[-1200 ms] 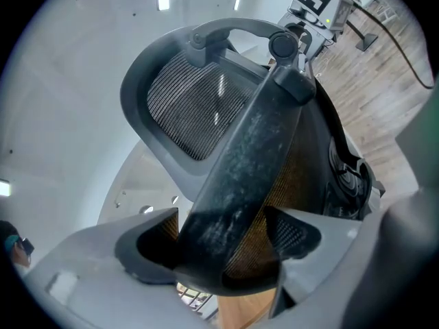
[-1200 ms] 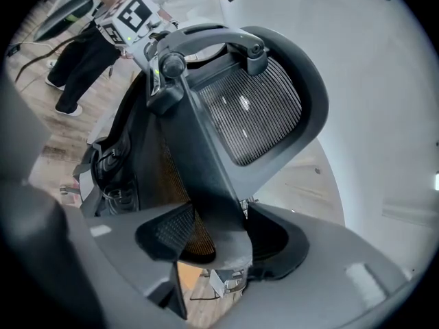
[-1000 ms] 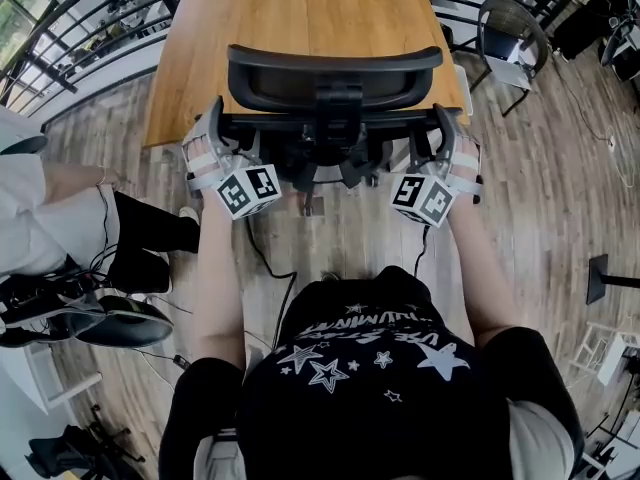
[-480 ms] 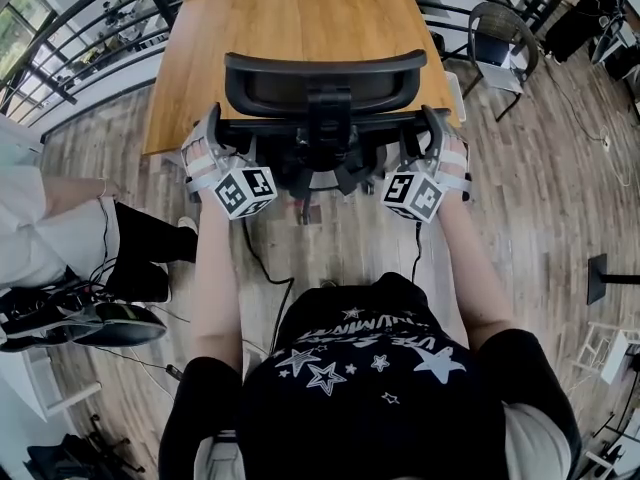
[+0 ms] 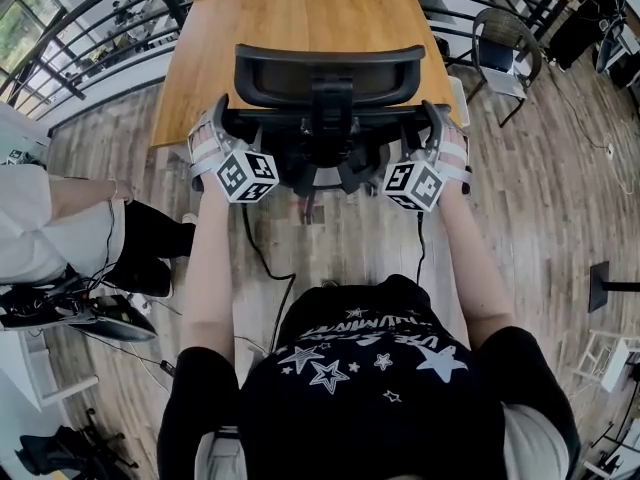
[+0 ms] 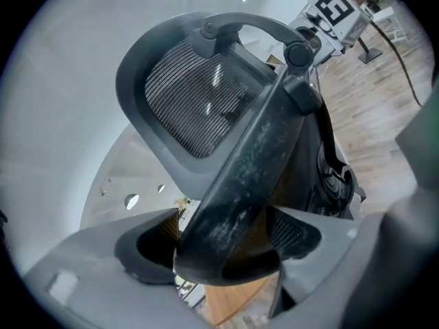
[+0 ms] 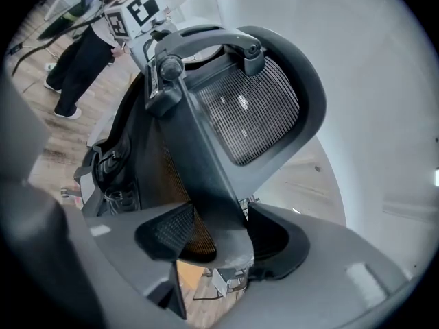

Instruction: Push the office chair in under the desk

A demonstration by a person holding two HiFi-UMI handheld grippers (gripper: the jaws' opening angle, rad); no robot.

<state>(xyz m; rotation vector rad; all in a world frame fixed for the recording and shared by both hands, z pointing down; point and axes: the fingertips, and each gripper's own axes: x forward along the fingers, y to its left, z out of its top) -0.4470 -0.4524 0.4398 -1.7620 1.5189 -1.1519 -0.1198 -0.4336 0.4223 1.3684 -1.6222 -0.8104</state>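
The black office chair [image 5: 330, 73] stands at the near edge of the wooden desk [image 5: 300, 13], its mesh headrest over the desk top. My left gripper [image 5: 222, 133] is shut on the left bar of the chair's back frame [image 6: 240, 177], which fills the gap between its pads [image 6: 147, 249]. My right gripper [image 5: 432, 133] is shut on the right bar of the back frame [image 7: 206, 177]. The headrest mesh [image 7: 254, 108] rises above that bar. Both grippers point nearly level towards the desk. The seat and wheels are hidden under the backrest.
A seated person in a white top and black trousers [image 5: 70, 238] is close on the left. A second dark chair [image 5: 505, 43] stands at the right of the desk. A railing [image 5: 90, 38] runs behind at the left. A cable [image 5: 265, 268] lies on the wooden floor.
Both grippers stay clamped on the chair's back frame in the same place. The left gripper has tilted a little. The head view has shifted slightly.
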